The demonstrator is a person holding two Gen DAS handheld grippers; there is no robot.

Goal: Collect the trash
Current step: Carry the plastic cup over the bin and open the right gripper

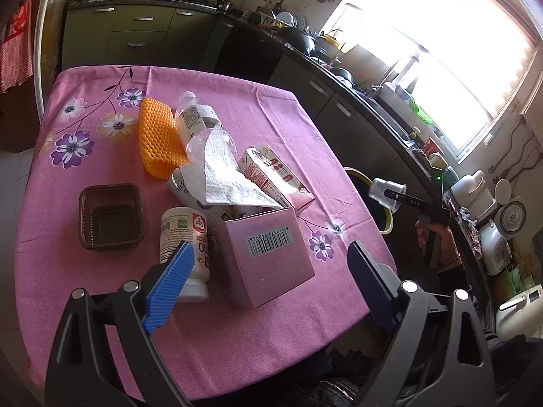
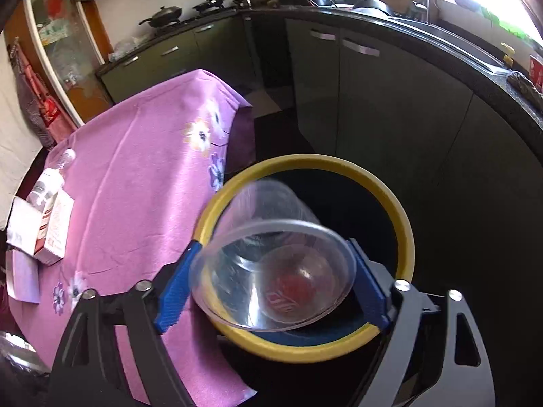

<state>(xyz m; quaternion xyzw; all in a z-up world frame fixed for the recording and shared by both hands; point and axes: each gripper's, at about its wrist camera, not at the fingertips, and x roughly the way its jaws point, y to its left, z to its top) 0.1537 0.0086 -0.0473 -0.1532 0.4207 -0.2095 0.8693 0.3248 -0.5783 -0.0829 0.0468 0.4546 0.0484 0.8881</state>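
Trash lies on a table with a pink flowered cloth [image 1: 85,176]: a pink box [image 1: 268,257], a white bottle [image 1: 180,234], a black plastic tray [image 1: 110,217], an orange mesh pad [image 1: 157,135], a clear bottle [image 1: 200,118], crumpled paper [image 1: 224,176] and a carton [image 1: 271,173]. My left gripper [image 1: 271,247] hangs open above the pink box and white bottle, holding nothing. A clear plastic cup [image 2: 271,271] lies tilted between the spread blue fingers of my right gripper [image 2: 274,246], over a yellow-rimmed bin [image 2: 404,224]; the pads do not seem to press it.
The bin [image 1: 390,224] stands on the floor off the table's right edge. Dark cabinets and a counter [image 2: 424,44] with pots and dishes run behind it. A person's hand [image 1: 437,234] holds the right gripper [image 1: 397,196]. Appliances sit at the far right.
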